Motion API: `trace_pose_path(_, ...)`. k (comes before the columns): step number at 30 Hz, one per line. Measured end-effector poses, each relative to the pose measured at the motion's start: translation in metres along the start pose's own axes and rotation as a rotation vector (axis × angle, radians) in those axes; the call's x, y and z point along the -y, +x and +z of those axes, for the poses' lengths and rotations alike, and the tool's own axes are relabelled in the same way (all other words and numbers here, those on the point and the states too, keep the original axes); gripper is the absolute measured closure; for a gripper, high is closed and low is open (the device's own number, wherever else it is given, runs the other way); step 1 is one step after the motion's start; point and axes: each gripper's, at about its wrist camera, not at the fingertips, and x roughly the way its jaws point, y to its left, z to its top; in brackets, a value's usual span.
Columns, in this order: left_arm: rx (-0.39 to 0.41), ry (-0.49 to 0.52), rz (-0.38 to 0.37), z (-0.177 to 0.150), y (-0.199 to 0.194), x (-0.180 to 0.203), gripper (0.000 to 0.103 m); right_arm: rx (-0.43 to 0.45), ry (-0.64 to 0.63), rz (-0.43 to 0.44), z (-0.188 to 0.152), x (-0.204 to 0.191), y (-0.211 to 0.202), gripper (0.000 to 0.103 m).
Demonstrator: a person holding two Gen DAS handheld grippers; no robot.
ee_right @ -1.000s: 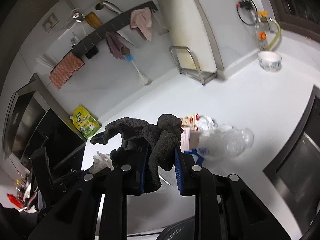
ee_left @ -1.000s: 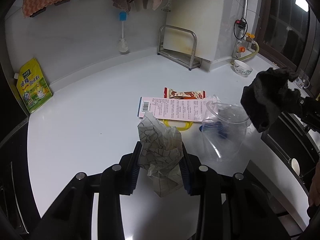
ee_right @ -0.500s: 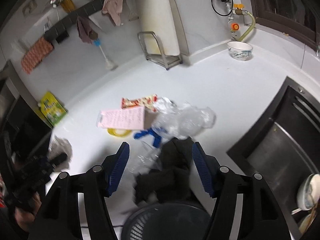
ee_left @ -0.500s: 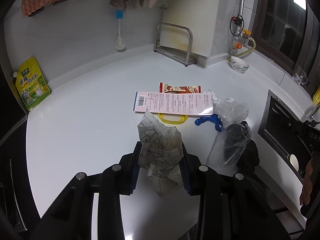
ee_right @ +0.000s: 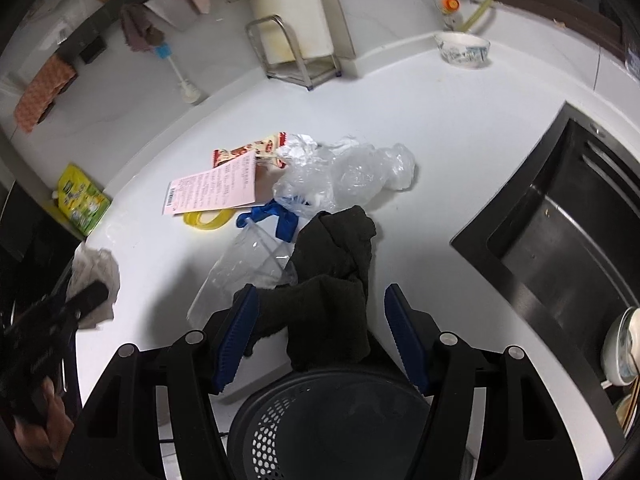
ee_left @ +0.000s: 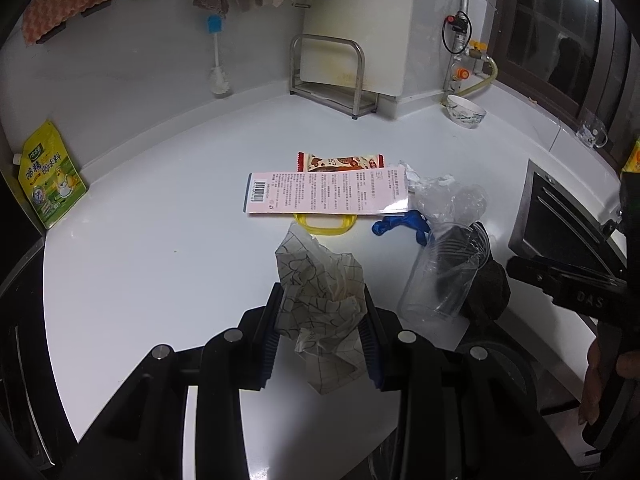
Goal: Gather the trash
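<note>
My left gripper (ee_left: 322, 336) is shut on a crumpled checked paper wrapper (ee_left: 320, 292), held just above the white counter (ee_left: 160, 260). My right gripper (ee_right: 320, 296) stands open low over the counter's front edge. A dark cloth (ee_right: 332, 280) lies loose between its wide-apart blue pads (ee_right: 240, 328), draped toward a black perforated bin (ee_right: 332, 420) below. A clear plastic cup (ee_right: 248, 264) lies on its side beside the cloth. Further back lie a pink printed card (ee_left: 326, 192), a snack wrapper (ee_left: 340, 161), a yellow ring (ee_left: 324, 224), a blue scrap (ee_left: 400, 226) and a crumpled clear bag (ee_right: 352, 176).
A steel sink (ee_right: 560, 220) is set into the counter at the right. At the back stand a patterned bowl (ee_left: 466, 112), a metal rack (ee_left: 332, 76) and a brush (ee_left: 218, 76). A green pouch (ee_left: 50, 176) leans at the far left.
My right gripper came down to the counter's front edge, opened and let go of the dark cloth, which now lies beside the plastic cup. The left gripper kept still with the paper.
</note>
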Motion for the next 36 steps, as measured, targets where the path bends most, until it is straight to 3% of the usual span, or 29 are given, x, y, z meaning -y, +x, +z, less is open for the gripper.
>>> trace_pose_path(7, -0.004, 0.009, 0.000, 0.000, 0.004, 0.000, 0.068, -0.139, 0.030, -0.018, -0.004, 0.001, 0.037, 0.040)
trace_pose_path(13, -0.013, -0.003, 0.003, 0.001, 0.010, -0.007, 0.068, -0.144, -0.012, -0.045, -0.007, -0.010, 0.048, 0.041)
trace_pose_path(18, -0.020, -0.007, -0.002, 0.001, 0.014, -0.009, 0.068, -0.143, -0.079, -0.063, -0.002, -0.026, 0.055, 0.072)
trace_pose_path(21, -0.018, -0.011, -0.008, 0.002, 0.014, -0.010, 0.068, -0.120, -0.112, -0.066, 0.003, -0.032, 0.052, 0.084)
trace_pose_path(23, -0.013, -0.014, -0.012, 0.003, 0.013, -0.011, 0.068, -0.078, -0.143, -0.073, 0.009, -0.039, 0.041, 0.086)
trace_pose_path(31, -0.003, -0.039, -0.027, 0.010, 0.013, -0.016, 0.068, 0.054, -0.240, -0.060, 0.035, -0.065, -0.003, 0.087)
trace_pose_path(36, 0.012, -0.041, -0.033, 0.015, 0.009, -0.017, 0.068, 0.111, -0.221, -0.040, 0.047, -0.070, -0.020, 0.088)
